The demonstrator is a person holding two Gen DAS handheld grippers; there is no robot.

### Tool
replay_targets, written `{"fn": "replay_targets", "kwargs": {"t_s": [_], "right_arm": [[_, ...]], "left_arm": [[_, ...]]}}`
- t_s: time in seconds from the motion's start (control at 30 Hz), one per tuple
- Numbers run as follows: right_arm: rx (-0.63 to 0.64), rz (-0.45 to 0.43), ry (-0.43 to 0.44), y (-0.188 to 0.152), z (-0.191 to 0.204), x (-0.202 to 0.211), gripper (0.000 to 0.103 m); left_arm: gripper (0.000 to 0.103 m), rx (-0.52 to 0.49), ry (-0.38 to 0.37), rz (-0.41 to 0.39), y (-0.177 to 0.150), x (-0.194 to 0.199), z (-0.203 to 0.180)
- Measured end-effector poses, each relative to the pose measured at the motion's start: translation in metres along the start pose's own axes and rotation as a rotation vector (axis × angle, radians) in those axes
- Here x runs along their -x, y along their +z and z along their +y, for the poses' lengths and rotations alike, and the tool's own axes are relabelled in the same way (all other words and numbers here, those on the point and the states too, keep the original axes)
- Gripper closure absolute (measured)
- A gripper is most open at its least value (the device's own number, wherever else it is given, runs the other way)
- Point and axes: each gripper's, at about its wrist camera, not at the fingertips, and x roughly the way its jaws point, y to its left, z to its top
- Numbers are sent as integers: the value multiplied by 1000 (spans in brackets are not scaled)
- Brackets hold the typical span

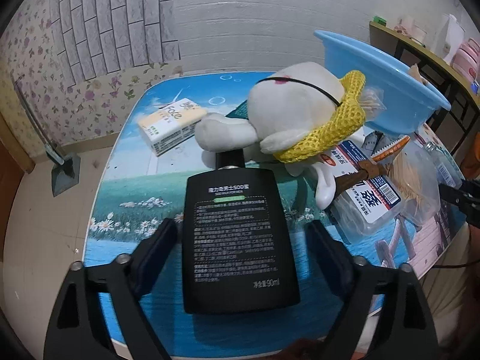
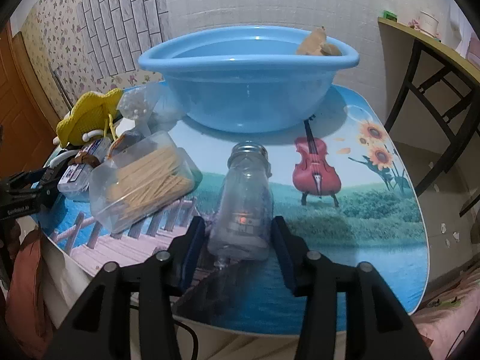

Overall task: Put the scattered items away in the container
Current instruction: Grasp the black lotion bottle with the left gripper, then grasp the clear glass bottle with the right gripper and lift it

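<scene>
A black flat bottle [image 1: 240, 240] lies on the table between the fingers of my left gripper [image 1: 241, 240], which is open with gaps on both sides. Beyond it lies a white plush toy [image 1: 288, 114] with a yellow knitted hat [image 1: 336, 126]. My right gripper [image 2: 238, 235] is open around a clear glass bottle [image 2: 244, 201] lying on its side, its pads close to the bottle's sides. The blue basin [image 2: 246, 90] stands behind it with a brown item [image 2: 318, 45] inside; it also shows in the left wrist view [image 1: 387, 87].
A clear box of toothpicks [image 2: 144, 180] and a labelled clear box [image 1: 369, 198] lie between the grippers. A tissue pack [image 1: 171, 126] lies at the far left. A bag of white beads [image 2: 135, 105] sits by the basin. A shelf [image 1: 435, 57] stands to the right.
</scene>
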Motion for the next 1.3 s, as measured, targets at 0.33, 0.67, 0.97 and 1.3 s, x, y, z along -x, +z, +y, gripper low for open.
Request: {"fn": "replay_targets", "kwargs": {"t_s": [0.33,0.67,0.97,1.3], "right_arm": [[-11,-68,-4,1,-6,-7,26],[5,-65,-69,-2,-5,-15,0],[5,-65,-69,-3,-6,-13,0],[6,-108,-67,-6,-4,-8,41]], "left_arm": [[0,-13,-4,4,3,-5,0],[0,-15,-5,-17,3,-6,0],[4,-23,-21,-47,-6,-1,1],[39,10,-10,-90,-9,8,8]]}}
